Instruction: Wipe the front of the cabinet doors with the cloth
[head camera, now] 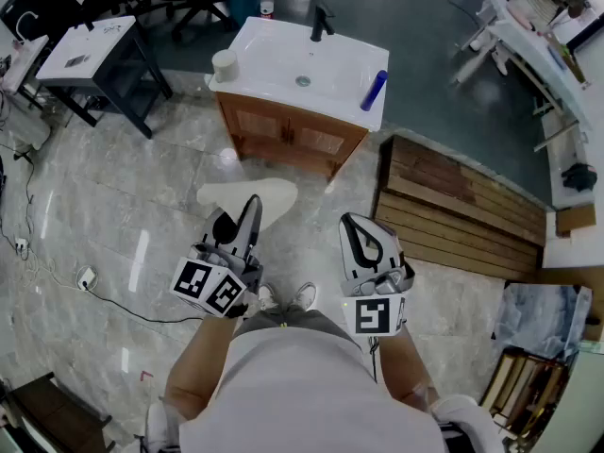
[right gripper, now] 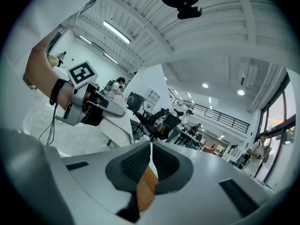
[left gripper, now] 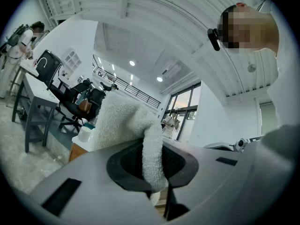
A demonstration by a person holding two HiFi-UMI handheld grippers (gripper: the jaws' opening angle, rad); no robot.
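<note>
Lower centre of the head view, the left tool (head camera: 253,206) clamps a fluffy cream cloth (head camera: 274,196); the right tool (head camera: 354,223) is closed, empty. Brown wooden cabinet doors (head camera: 288,135) stand well apart, upper centre, under a glossy white sink (head camera: 274,69).

Floor (head camera: 113,206): glossy grey marble tile, dark blue-grey beyond. Slatted wooden platform (head camera: 453,210) at right. White-topped side table (head camera: 94,41) at upper left. White beamed ceiling (right gripper: 187,46) with strip lights (right gripper: 117,32); tall windows (left gripper: 185,104).
</note>
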